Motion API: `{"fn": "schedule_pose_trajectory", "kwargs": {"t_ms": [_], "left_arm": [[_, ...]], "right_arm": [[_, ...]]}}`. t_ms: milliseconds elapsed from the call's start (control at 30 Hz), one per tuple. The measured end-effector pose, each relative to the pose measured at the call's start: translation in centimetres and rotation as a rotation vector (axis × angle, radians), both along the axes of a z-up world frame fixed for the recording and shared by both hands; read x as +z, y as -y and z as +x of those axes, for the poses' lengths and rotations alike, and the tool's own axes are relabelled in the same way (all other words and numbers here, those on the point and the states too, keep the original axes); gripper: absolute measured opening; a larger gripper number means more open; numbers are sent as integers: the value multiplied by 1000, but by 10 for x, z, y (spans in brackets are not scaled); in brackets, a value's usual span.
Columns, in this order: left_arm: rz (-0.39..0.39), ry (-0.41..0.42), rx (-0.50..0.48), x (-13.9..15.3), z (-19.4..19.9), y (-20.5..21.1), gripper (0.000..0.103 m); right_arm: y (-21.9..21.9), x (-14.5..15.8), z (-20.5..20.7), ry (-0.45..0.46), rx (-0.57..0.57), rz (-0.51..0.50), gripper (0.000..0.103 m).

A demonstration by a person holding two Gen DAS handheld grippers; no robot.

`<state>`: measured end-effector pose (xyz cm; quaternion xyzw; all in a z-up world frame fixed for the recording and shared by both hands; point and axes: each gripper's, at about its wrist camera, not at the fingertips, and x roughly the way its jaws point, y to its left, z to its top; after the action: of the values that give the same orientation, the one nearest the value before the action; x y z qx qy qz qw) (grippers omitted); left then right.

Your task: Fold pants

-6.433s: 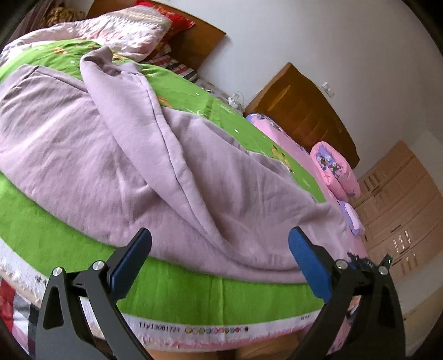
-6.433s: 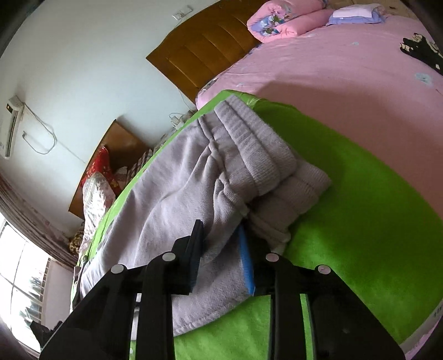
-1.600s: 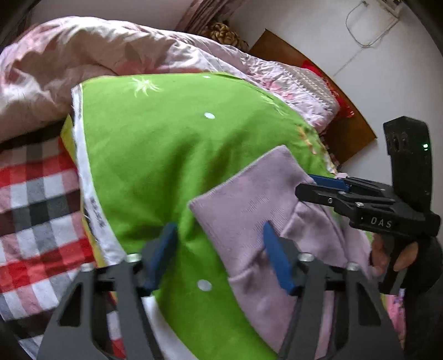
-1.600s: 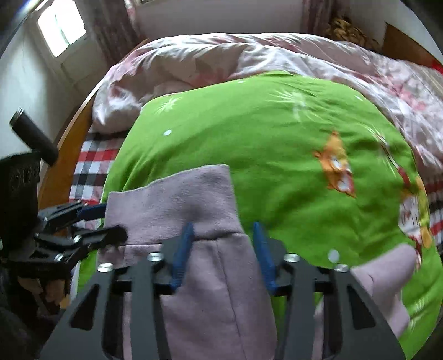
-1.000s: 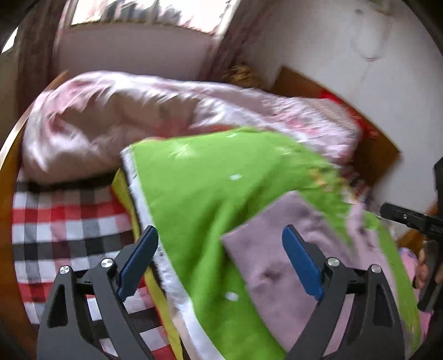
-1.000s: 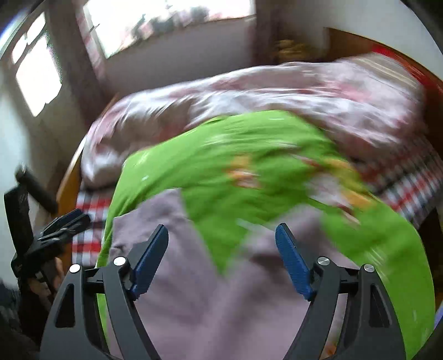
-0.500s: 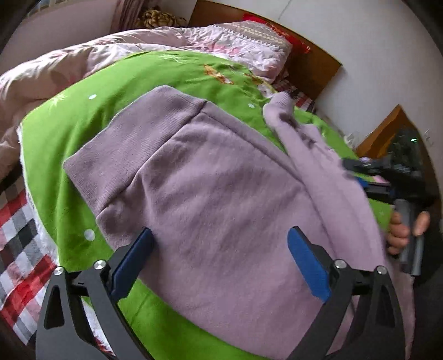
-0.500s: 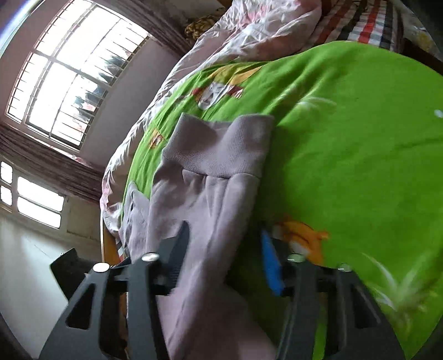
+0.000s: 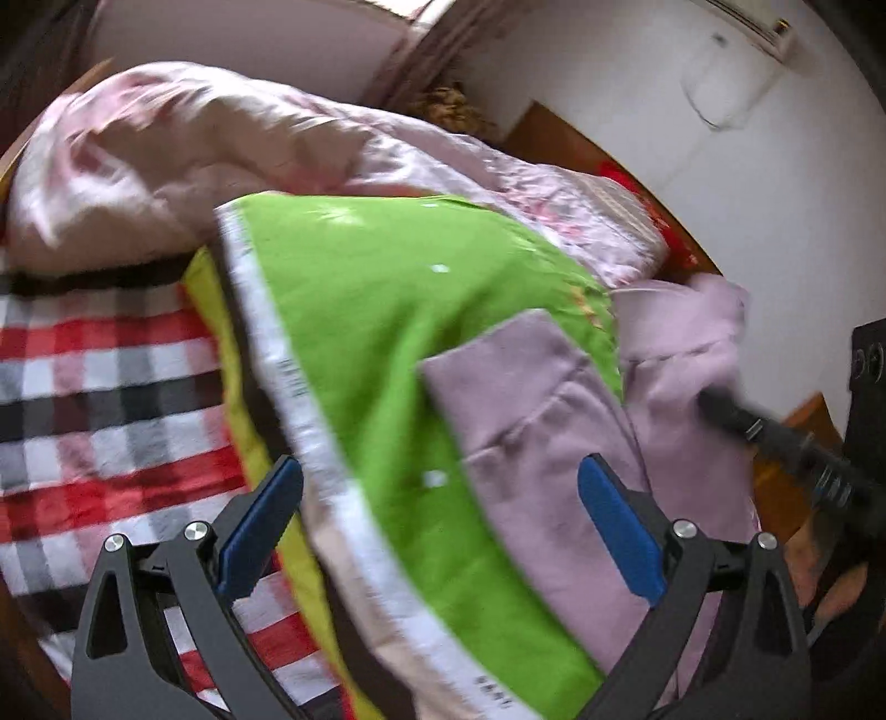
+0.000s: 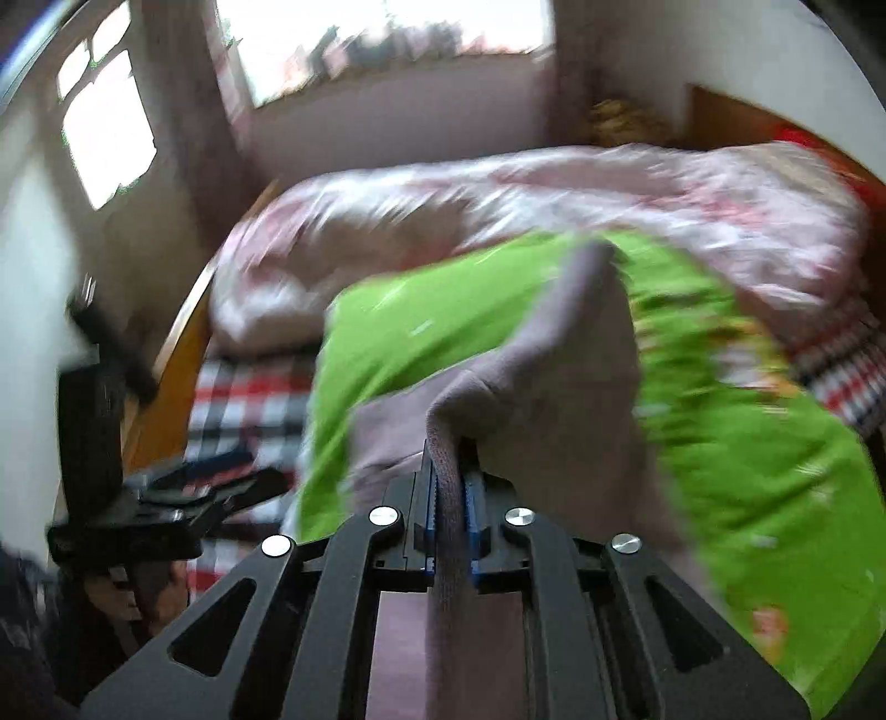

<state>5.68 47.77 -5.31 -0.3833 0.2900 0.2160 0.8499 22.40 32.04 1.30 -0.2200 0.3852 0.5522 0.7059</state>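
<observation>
The lilac knit pants lie on a green sheet on the bed, their ribbed waistband nearest the sheet's middle. My left gripper is open and empty, just short of the waistband. My right gripper is shut on a fold of the pants and holds that part lifted above the sheet. In the left wrist view the right gripper shows at the right edge with the bunched pants leg hanging from it.
A pink floral quilt is piled at the far side of the bed. A red, white and black checked blanket lies left of the green sheet. A wooden headboard stands against the white wall. A window is behind the bed.
My right gripper has shut on a pants leg and lifted it. My left gripper has swung back toward the waistband end and stays open. Both views are blurred by motion.
</observation>
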Motion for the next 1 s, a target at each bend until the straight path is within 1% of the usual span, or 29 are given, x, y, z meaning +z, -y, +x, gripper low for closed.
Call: {"fn": "schedule_pose_trajectory", "kwargs": {"t_ms": [33, 67, 100, 133, 200, 233, 300, 333, 400, 467, 500, 567, 600, 633, 700, 767, 800, 900, 967, 1000], "left_arm": [[-3, -4, 6, -3, -4, -2, 99], [-3, -11, 7, -5, -9, -4, 99], [-3, -15, 6, -6, -11, -6, 99], [-6, -15, 3, -8, -14, -9, 99], [-17, 1, -10, -7, -20, -8, 99], [-26, 16, -25, -5, -22, -6, 98], [-47, 77, -82, 1, -19, 0, 97], [-52, 106, -115, 6, -15, 5, 92], [-45, 142, -194, 13, 7, 14, 83], [-40, 133, -229, 14, 31, 21, 79], [-38, 129, -233, 12, 39, 22, 75], [-44, 94, -233, 4, 60, 21, 64], [-57, 83, -235, -1, 68, 19, 56], [-70, 80, -239, -5, 73, 19, 52], [-63, 60, -241, -9, 81, 19, 50], [-56, 41, -243, -12, 85, 19, 49], [-57, 30, -240, -13, 86, 19, 47], [-56, 20, -234, -14, 85, 18, 45], [-36, 1, -230, -15, 85, 20, 33], [-26, -8, -228, -16, 86, 20, 25]], "right_arm": [[-16, -15, -10, -24, 51, -53, 30], [-25, -27, -17, -55, 94, -82, 40], [-28, -34, -21, -80, 122, -81, 54], [-25, -33, -21, -90, 123, -67, 57], [-14, -23, -9, -112, 104, -16, 57], [-2, -11, 4, -103, 82, 34, 57], [20, 2, 23, -56, 54, 72, 56], [31, 7, 36, -14, 20, 75, 56], [45, 7, 59, 11, -36, 63, 55], [51, -2, 81, -5, -86, 52, 55], [54, -8, 89, -24, -96, 51, 53], [50, -23, 102, -52, -95, 38, 51], [45, -30, 106, -59, -90, 26, 50], [39, -38, 106, -64, -85, 13, 46], [31, -50, 106, -65, -65, -4, 43], [23, -58, 107, -56, -38, -19, 43], [21, -59, 108, -53, -28, -18, 43], [18, -60, 112, -55, -20, -12, 43], [18, -61, 112, -59, -13, -12, 31], [17, -61, 111, -47, -7, -15, 17]]}}
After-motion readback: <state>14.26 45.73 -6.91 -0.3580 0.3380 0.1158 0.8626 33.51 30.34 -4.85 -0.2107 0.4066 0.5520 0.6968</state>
